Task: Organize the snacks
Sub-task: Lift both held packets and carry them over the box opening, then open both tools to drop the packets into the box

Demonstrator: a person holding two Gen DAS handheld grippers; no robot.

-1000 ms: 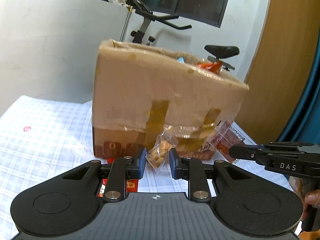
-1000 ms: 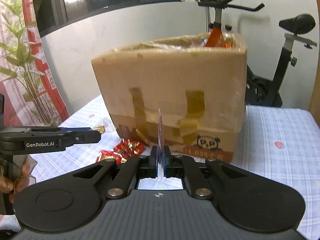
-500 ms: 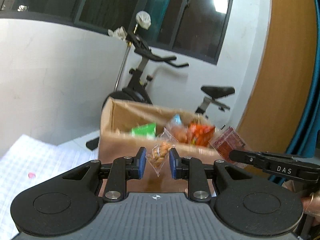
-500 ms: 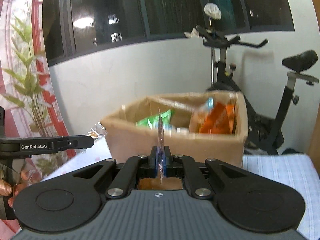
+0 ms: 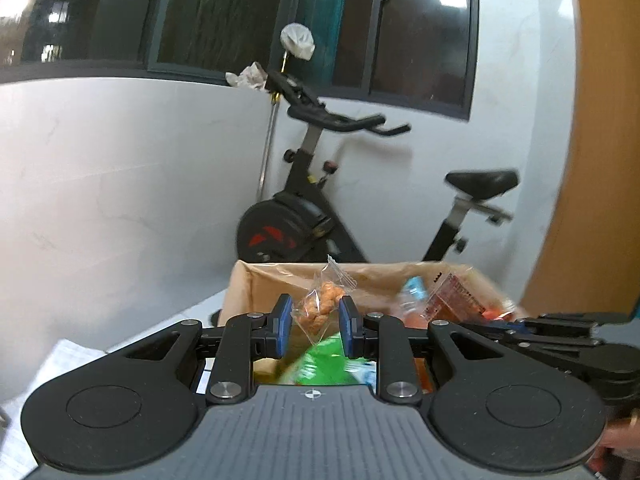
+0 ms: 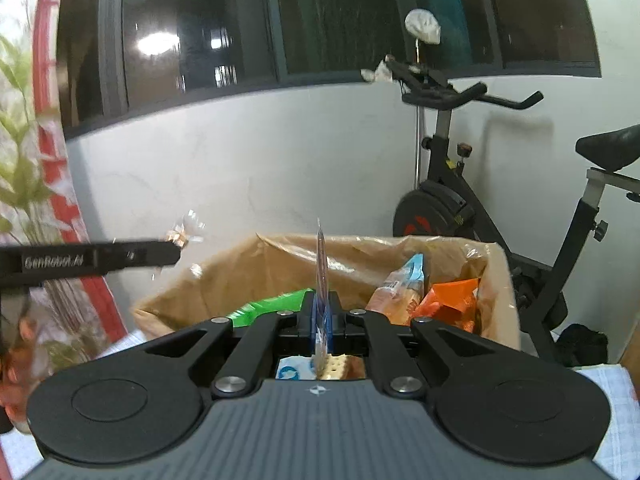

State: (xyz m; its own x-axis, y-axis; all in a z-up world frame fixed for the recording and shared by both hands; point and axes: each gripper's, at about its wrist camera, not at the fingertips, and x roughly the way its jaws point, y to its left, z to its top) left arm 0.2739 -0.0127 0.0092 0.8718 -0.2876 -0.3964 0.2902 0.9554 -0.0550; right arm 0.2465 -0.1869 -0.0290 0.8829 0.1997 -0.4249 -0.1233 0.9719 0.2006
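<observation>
My left gripper (image 5: 315,320) is shut on a small clear packet of orange-brown nuts (image 5: 320,307), held above the open cardboard box (image 5: 256,280). My right gripper (image 6: 320,312) is shut on a thin flat packet (image 6: 321,264) seen edge-on; in the left wrist view that same red-patterned packet (image 5: 452,298) hangs over the box's right side. The cardboard box (image 6: 224,276) holds a green bag (image 6: 272,304), an orange bag (image 6: 452,296) and a blue-topped packet (image 6: 404,284). The left gripper's arm (image 6: 100,258) reaches in from the left with its packet (image 6: 182,232).
An exercise bike (image 5: 312,200) stands behind the box against the white wall, below a dark window. A checked tablecloth (image 6: 612,396) covers the table under the box. A person's hand (image 5: 616,432) shows at the lower right. A plant-patterned curtain (image 6: 28,160) hangs at the left.
Both grippers have risen and moved forward with their packets, from facing the box's taped side to looking over its rim into the open top.
</observation>
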